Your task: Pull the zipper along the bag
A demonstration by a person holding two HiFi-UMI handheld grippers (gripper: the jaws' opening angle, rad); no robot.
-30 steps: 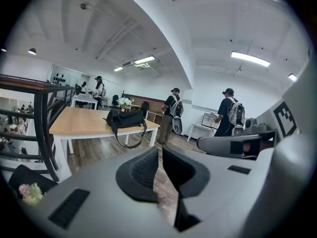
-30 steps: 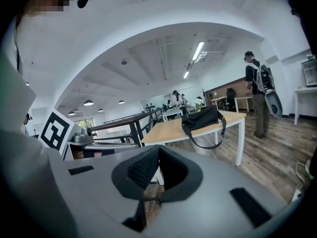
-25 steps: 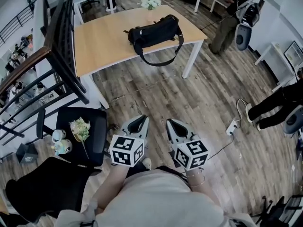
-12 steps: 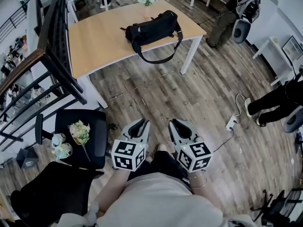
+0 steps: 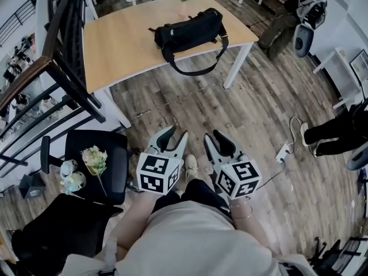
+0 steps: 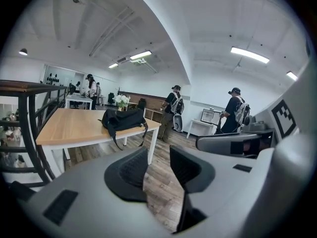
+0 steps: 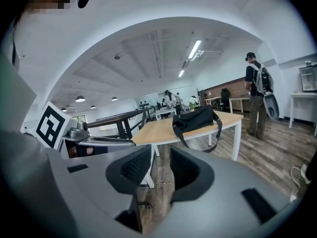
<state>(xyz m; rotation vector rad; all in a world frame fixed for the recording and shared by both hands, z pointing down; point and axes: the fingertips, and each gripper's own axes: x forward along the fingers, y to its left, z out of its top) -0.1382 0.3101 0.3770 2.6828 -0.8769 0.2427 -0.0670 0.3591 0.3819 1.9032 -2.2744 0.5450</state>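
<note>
Black bag point(image 5: 190, 30) lies near the tabletop's point(image 5: 115, 50) right end, its strap drooping over the near edge. Left gripper point(image 5: 175, 134) and right gripper point(image 5: 214, 135), well short of it, have just opened, empty. The soft fabric will probably sag, so pin one end and pinch the zipper pull, which is too small to see from here.

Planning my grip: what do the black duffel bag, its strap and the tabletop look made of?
Black duffel bag: matte woven fabric, probably nylon or polyester; it sags softly and shows no shine. Strap: seemingly matching webbing, hanging limp in a loop. Tabletop: light wood or wood-look laminate with a smooth satin surface; I cannot tell which.
</note>
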